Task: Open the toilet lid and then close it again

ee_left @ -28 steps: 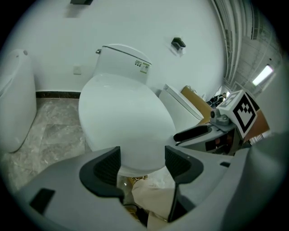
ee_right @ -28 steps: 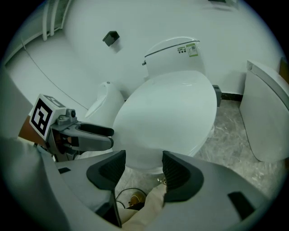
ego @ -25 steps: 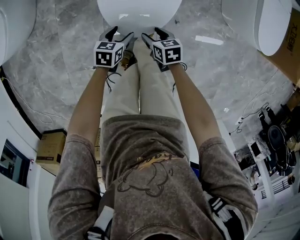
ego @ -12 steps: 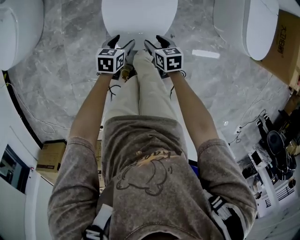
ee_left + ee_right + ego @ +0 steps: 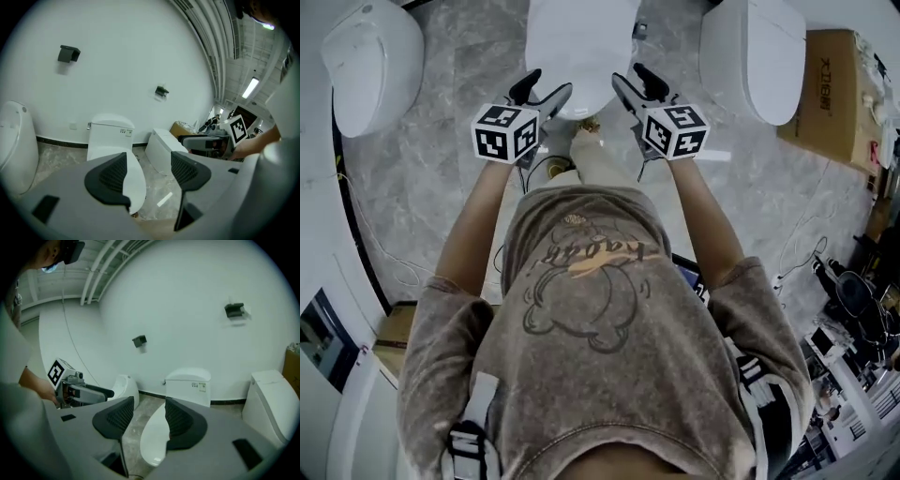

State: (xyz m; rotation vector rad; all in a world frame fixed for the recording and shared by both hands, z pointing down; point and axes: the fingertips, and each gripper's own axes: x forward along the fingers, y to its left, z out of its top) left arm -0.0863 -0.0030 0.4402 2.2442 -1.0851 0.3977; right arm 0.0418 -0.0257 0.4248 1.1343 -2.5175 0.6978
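Observation:
The white toilet (image 5: 581,42) stands straight ahead of me with its lid (image 5: 137,185) down flat over the bowl and its tank (image 5: 188,386) against the wall. Both grippers are held up in the air above its front end, touching nothing. My left gripper (image 5: 546,89) is open, and only the lid far below shows through its gap (image 5: 149,161). My right gripper (image 5: 633,80) has its jaws closing, still apart, with nothing between them (image 5: 149,411). Each gripper shows in the other's view: the right gripper (image 5: 206,140) and the left gripper (image 5: 86,391).
A second toilet (image 5: 375,56) stands to the left and a third (image 5: 755,56) to the right, with a cardboard box (image 5: 834,84) beyond it. Stands and equipment (image 5: 853,309) crowd the right side. Cables trail over the marble floor (image 5: 459,141).
Both grippers have risen from the toilet's front edge and spread apart. The person has straightened up, so the toilet sits lower and farther off in view.

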